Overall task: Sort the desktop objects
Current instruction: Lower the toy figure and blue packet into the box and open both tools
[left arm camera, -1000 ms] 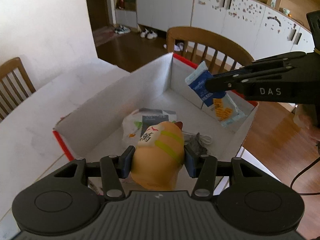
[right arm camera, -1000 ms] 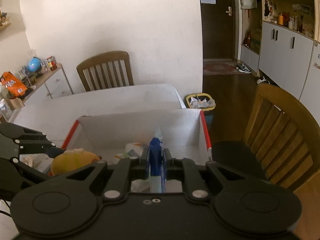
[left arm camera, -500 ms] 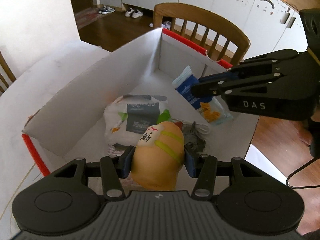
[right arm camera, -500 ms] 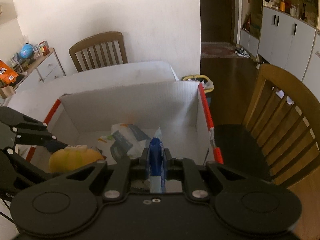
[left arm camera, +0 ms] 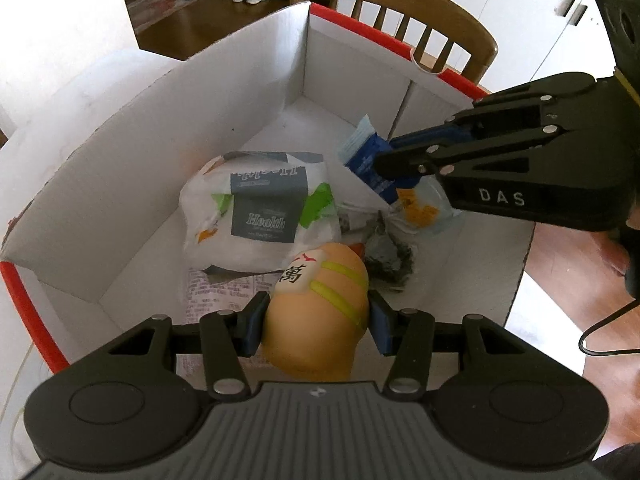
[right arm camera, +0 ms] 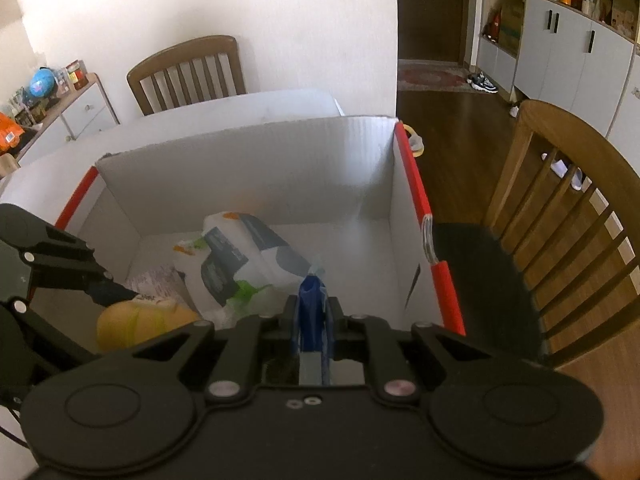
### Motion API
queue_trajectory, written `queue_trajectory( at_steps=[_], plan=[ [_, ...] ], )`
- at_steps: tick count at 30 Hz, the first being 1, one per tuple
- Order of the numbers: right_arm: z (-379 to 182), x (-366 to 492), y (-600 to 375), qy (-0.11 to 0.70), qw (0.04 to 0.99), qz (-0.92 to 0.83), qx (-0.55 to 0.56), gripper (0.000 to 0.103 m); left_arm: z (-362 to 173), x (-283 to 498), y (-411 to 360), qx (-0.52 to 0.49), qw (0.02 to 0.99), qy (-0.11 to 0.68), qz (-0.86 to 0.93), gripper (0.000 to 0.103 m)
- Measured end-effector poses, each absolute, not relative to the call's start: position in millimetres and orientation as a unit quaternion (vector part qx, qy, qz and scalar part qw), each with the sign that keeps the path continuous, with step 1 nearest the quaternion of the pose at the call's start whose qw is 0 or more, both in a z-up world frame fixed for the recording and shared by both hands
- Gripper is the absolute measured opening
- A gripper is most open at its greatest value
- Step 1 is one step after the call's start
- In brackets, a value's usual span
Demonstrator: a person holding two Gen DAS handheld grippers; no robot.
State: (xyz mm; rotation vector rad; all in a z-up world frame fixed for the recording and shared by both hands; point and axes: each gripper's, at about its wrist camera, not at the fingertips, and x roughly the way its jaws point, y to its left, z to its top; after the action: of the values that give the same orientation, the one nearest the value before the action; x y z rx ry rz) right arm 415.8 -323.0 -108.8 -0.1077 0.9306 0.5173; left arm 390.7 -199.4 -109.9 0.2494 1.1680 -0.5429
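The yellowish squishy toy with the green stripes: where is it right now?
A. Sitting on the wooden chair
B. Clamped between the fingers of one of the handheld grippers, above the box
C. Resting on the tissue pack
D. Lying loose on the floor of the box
B: the left gripper has its blue pads pressed on both sides of the toy, holding it over the open cardboard box.

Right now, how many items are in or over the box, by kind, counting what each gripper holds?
Soft packs: 2, the tissue pack on the floor of the box and the blue snack packet in the right gripper.
Toys: 1, the orange squishy toy in the left gripper.
Printed paper sheets: 1.
Dark crumpled items: 1.
Total: 5.
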Motion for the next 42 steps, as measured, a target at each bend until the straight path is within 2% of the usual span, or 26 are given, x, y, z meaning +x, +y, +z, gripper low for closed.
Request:
queue_trajectory(
  at_steps=[13,19,21,32,42],
  plan=[
    [-119,417,-317,0.457,0.851,0.254,-0.049,0.012,-121,399,-210,0.131,0.783,0.550,-0.260,0.051],
    [-120,417,-318,0.462,0.848,0.256,-0.047,0.020,-123,400,-209,0.129,0.783,0.551,-0.260,0.050],
    [-118,415,-319,0.459,0.849,0.258,-0.042,0.024,-121,399,-209,0.129,0.785,0.548,-0.259,0.051],
    [-104,409,-323,0.444,0.856,0.262,-0.035,0.026,-103,391,-204,0.125,0.804,0.525,-0.251,0.063],
    [-85,401,-324,0.426,0.864,0.267,-0.030,0.029,-81,377,-194,0.117,0.825,0.498,-0.240,0.063]
  ],
)
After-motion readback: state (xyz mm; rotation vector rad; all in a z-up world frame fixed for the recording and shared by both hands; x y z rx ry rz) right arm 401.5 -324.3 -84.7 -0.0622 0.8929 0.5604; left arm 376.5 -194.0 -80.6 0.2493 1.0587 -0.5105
